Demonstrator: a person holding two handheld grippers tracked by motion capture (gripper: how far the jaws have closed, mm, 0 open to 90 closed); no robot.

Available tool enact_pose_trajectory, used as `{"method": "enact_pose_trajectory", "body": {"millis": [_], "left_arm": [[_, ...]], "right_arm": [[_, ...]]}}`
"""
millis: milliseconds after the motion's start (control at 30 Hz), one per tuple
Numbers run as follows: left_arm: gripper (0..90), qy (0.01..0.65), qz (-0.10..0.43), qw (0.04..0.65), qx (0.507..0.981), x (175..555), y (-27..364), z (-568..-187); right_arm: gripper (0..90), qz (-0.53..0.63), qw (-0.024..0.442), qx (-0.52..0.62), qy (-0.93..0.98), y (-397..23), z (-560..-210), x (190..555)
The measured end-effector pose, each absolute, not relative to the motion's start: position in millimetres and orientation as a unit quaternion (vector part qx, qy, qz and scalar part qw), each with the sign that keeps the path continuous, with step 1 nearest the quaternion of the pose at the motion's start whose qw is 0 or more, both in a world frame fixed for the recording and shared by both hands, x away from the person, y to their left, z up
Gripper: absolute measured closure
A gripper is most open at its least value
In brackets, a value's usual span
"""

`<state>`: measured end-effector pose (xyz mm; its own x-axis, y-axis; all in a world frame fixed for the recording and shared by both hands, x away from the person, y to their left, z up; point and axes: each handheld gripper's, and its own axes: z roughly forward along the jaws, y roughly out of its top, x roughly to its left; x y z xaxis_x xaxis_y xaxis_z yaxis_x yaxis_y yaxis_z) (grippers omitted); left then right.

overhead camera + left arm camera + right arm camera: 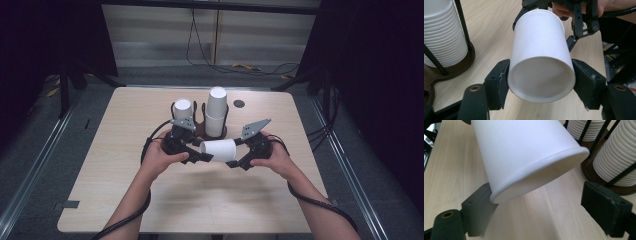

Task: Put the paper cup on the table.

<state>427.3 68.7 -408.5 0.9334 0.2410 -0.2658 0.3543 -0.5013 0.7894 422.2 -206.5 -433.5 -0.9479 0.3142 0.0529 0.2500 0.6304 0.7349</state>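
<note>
I hold one white paper cup (218, 149) on its side, up off the table (115, 170), in front of the two stacks of cups (216, 111) in their wire stand (214, 134). My left gripper (541, 77) squeezes the cup's bottom end from both sides, so it cannot drop or roll — I think that is why it lies flat between my hands. My right gripper (549, 210) is at the cup's open rim, jaws spread wide. One jaw is right by the rim; the other stands off — it is not pinching yet. Both hands sit low and near each other, tools pointing in at the cup from each end.
</note>
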Motion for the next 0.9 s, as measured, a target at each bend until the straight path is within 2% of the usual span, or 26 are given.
{"method": "enact_pose_trajectory", "body": {"millis": [900], "left_arm": [[34.8,0.172,-0.071,0.472,0.862,427.4,65.1,-409.6]], "right_arm": [[13.5,0.412,0.040,0.143,0.899,-202.5,-432.5,420.7]]}}
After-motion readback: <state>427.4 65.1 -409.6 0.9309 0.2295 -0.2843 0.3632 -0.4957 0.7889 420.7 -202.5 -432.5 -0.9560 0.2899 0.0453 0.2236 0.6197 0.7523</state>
